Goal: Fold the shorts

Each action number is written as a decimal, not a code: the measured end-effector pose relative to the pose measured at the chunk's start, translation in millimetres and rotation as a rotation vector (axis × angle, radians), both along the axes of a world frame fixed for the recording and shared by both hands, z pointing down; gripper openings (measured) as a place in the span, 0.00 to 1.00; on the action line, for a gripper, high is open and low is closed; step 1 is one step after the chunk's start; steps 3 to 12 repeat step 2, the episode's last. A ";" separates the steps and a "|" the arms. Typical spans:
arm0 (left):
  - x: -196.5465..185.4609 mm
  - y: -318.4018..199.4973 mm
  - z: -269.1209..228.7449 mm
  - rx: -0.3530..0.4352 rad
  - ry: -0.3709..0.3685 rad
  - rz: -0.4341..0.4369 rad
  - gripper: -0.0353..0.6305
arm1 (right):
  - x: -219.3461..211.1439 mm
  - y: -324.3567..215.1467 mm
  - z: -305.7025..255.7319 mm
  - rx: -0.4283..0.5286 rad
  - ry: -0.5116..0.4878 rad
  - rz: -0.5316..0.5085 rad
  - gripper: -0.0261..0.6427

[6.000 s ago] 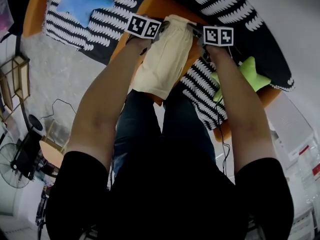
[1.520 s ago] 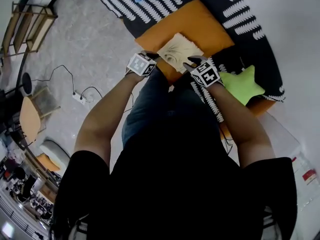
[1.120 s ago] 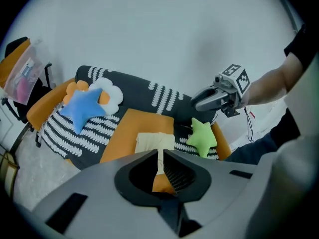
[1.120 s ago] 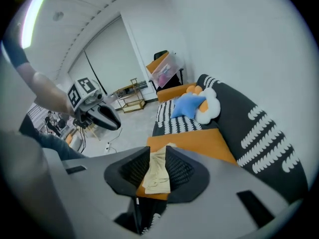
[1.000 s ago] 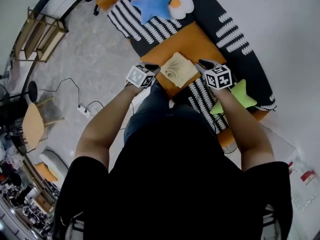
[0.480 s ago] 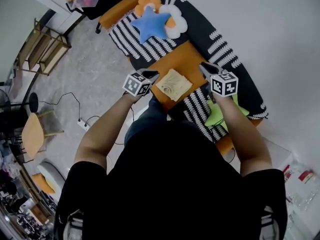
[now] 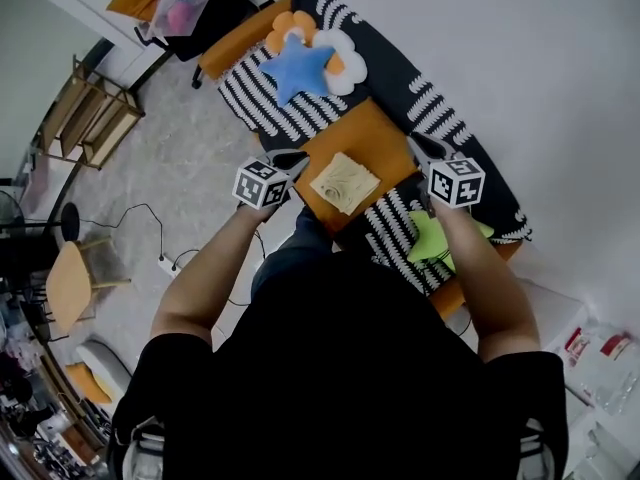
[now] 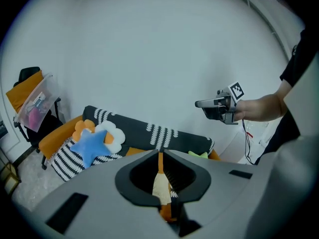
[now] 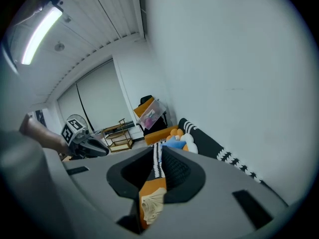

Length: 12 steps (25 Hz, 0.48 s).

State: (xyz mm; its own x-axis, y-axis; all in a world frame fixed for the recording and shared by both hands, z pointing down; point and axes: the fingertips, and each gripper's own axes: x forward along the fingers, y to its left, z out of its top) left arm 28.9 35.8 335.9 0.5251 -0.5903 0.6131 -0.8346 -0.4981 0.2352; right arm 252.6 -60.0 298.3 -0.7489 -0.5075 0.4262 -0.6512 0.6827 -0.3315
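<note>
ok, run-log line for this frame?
folded cream cloth shorts: lying on orange seat cushion | left gripper: shut, empty, off shorts | right gripper: jaws just closed, empty, off shorts

A long sofa [image 7: 470,133] draped in black-and-white patterned cloth carries everything. On its orange cushion [image 7: 378,136], in the middle, lie the folded cream shorts [image 7: 345,182]. At the far left a blue star pillow [image 7: 298,66] overlaps a white cloud pillow [image 7: 342,54]; a green star pillow [image 7: 432,240] lies at the near right.
</note>
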 end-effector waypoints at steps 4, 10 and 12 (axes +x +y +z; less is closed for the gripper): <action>0.0 3.8 -6.2 0.009 0.007 -0.008 0.12 | 7.8 4.0 -4.0 0.006 -0.002 0.012 0.12; 0.0 3.8 -6.2 0.009 0.007 -0.008 0.12 | 7.8 4.0 -4.0 0.006 -0.002 0.012 0.12; 0.0 3.8 -6.2 0.009 0.007 -0.008 0.12 | 7.8 4.0 -4.0 0.006 -0.002 0.012 0.12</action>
